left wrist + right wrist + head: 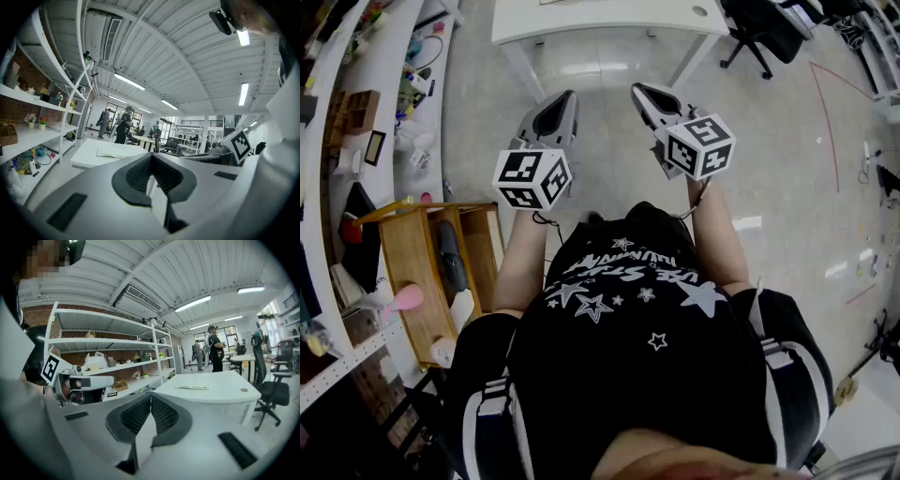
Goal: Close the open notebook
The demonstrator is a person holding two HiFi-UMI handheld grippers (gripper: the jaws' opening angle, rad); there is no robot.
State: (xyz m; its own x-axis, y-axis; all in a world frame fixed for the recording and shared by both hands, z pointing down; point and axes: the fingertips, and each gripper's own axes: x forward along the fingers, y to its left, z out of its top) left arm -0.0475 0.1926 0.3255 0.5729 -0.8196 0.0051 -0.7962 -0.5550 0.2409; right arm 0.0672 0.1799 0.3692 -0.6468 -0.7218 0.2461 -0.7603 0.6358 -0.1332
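Notebook [115, 152] lies open and flat on the white table [86, 155], left of centre in your left gripper view. In the right gripper view the same notebook [192, 387] sits right of centre, on the tabletop [222, 391], near its back edge. Nothing is touching it, and both grippers are well apart from the table.

In the head view the table [581, 23] runs along the top edge. I can't make out the notebook there.

Left gripper [151, 157]: jaws clenched, pads meeting at the tip, nothing between them. In the head view it [567, 96] sits upper centre-left and points at the table, with its marker cube [532, 178] just below.

Right gripper [150, 397]: jaws also clenched, pads together, empty. In the head view it [639, 90] is upper centre-right, with its marker cube [701, 145] beneath. The two grippers are side by side with a gap between them.

You're standing on bare floor in front of the table, with both forearms out.

Surroundings:
- Black office chair [269, 390] just right of the table in the right gripper view, top right in the head view [764, 33].
- White shelving [103, 357] left of the table, stocked with small items.
- Wooden rack [412, 262] at lower left of the head view.
- People [215, 348] standing behind the table, far back.
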